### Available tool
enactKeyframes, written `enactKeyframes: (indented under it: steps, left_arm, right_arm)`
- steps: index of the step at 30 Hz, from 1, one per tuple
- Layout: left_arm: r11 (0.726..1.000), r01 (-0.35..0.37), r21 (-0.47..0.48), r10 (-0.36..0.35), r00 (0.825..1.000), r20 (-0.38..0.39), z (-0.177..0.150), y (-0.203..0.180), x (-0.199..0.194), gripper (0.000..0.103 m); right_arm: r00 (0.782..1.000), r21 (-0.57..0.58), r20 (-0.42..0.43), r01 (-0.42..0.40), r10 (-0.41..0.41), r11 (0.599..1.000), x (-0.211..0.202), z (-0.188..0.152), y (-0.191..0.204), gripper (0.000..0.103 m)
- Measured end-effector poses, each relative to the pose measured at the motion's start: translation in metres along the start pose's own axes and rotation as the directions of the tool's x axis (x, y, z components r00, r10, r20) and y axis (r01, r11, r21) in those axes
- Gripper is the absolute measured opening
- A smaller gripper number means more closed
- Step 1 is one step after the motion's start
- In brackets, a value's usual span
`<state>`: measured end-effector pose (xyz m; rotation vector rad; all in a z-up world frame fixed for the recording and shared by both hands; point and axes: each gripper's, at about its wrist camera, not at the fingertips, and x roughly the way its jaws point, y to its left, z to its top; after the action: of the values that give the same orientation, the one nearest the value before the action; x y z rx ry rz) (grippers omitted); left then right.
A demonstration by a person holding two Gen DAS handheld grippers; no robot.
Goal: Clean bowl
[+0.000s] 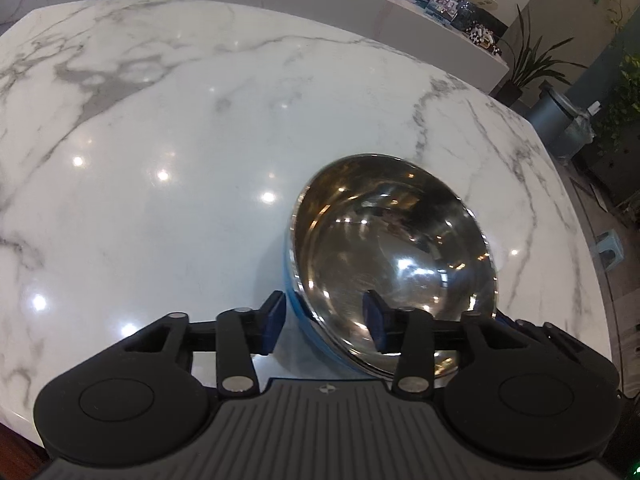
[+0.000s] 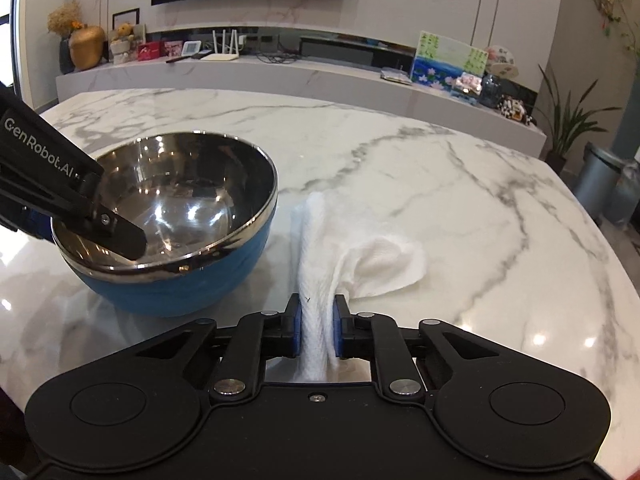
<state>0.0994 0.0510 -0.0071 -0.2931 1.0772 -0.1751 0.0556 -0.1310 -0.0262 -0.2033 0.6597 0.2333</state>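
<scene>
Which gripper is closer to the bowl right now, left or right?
Left. The left gripper straddles the bowl rim, one finger inside, one outside, pads not pressing. The right gripper is beside the bowl, clamped on the white cloth.

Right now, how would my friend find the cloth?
Look at the big marble table. Beside the blue bowl, on its right, lies the white cloth, with one end pinched in the right gripper. It is the only soft, crumpled thing there.
</scene>
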Motion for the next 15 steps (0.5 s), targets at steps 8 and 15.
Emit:
enactKeyframes:
  steps: [8,15]
  left_arm:
    - [1.0,0.008,-0.03,-0.008,1.0,0.001,0.002,0.005,-0.001,0.04]
    - [0.999,-0.041,0.027,0.041,0.999,0.008,0.005,0.001,-0.002,0.023]
  right_arm:
    - [0.995,-0.096,0.096,-0.006,0.015,0.995,-0.019,0.013,0.006,0.012]
    - [0.996,-0.139,0.083,-0.025,0.037,0.99,-0.017,0.006,0.013,0.012]
